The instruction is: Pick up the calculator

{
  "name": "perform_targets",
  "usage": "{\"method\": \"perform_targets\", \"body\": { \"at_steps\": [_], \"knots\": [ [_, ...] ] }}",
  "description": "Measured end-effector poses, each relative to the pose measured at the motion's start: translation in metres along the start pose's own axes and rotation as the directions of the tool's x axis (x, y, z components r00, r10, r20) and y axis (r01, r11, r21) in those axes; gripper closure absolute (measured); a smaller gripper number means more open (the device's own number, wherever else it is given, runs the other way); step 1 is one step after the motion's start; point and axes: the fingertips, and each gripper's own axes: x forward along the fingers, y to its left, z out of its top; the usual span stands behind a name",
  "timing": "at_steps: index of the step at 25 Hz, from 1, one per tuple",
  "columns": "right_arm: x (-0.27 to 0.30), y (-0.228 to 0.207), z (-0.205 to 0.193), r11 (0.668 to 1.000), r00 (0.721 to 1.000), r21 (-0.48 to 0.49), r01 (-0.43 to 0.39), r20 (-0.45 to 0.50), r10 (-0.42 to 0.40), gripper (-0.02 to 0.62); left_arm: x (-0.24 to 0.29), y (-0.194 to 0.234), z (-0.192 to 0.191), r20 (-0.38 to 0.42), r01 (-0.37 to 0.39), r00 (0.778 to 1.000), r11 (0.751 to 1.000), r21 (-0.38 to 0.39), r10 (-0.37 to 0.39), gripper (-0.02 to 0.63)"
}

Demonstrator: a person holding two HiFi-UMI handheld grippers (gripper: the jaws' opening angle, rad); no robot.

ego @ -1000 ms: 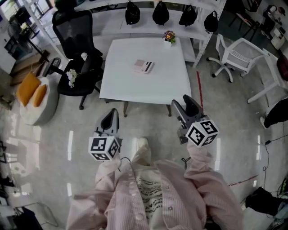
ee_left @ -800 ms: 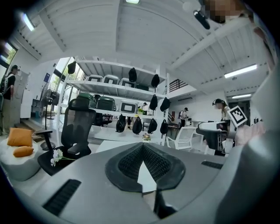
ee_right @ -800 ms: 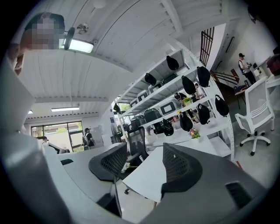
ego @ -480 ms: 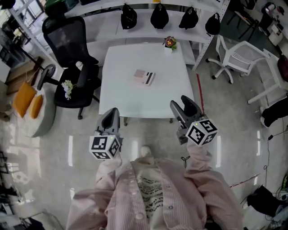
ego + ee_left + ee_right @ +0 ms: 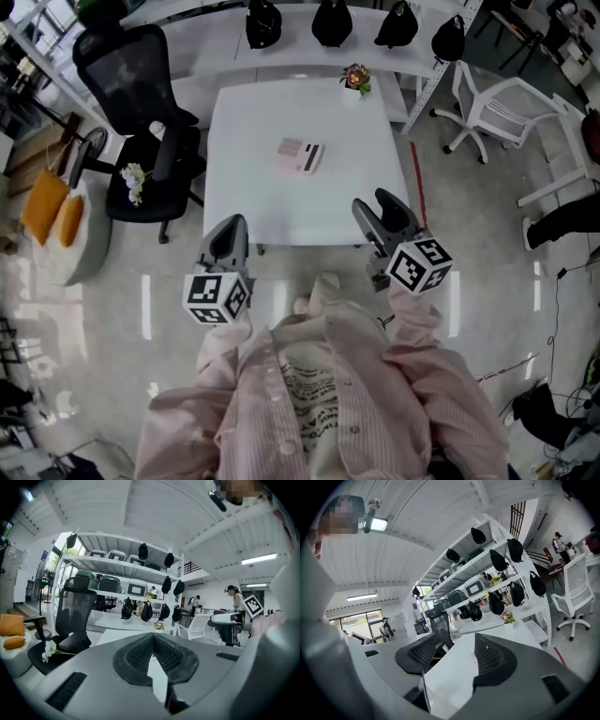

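Calculator (image 5: 301, 155) untouched on table (image 5: 246, 199); left gripper (image 5: 228, 229) jaws together, empty; right gripper (image 5: 378, 207) jaws apart, empty.

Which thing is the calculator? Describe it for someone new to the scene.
Find the square white table ahead of the person. Near its middle lies the calculator, a flat pinkish slab with a dark strip. Its only neighbour, the potted flowers, stands upright by the far right corner.
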Motion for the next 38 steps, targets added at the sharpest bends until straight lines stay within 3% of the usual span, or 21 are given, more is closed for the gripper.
{"method": "perform_targets", "body": {
  "at_steps": [8, 21, 30, 38],
  "knots": [
    [0.048, -0.029, -0.012, 0.999, 0.999, 0.046, -0.001, -0.054, 0.004, 0.365, 0.033, 0.025, -0.014, -0.051, -0.032, 0.998, 0.999, -0.031, 0.03, 0.606],
    [0.154, -0.1, -0.033, 0.985, 0.984, 0.171, 0.022, -0.179, 0.01, 0.365, 0.143, 0.066, -0.028, -0.147, -0.051, 0.988, 0.994, -0.099, 0.036, 0.606],
    [0.206, -0.139, -0.069, 0.965, 0.956, 0.259, 0.044, -0.293, 0.035, 0.365, 0.193, 0.084, -0.061, -0.245, -0.088, 0.968, 0.984, -0.156, 0.048, 0.606],
    [0.239, -0.162, -0.119, 0.925, 0.906, 0.372, 0.082, -0.414, 0.086, 0.365, 0.229, 0.09, -0.098, -0.328, -0.126, 0.943, 0.971, -0.204, 0.054, 0.605]
  ]
}}
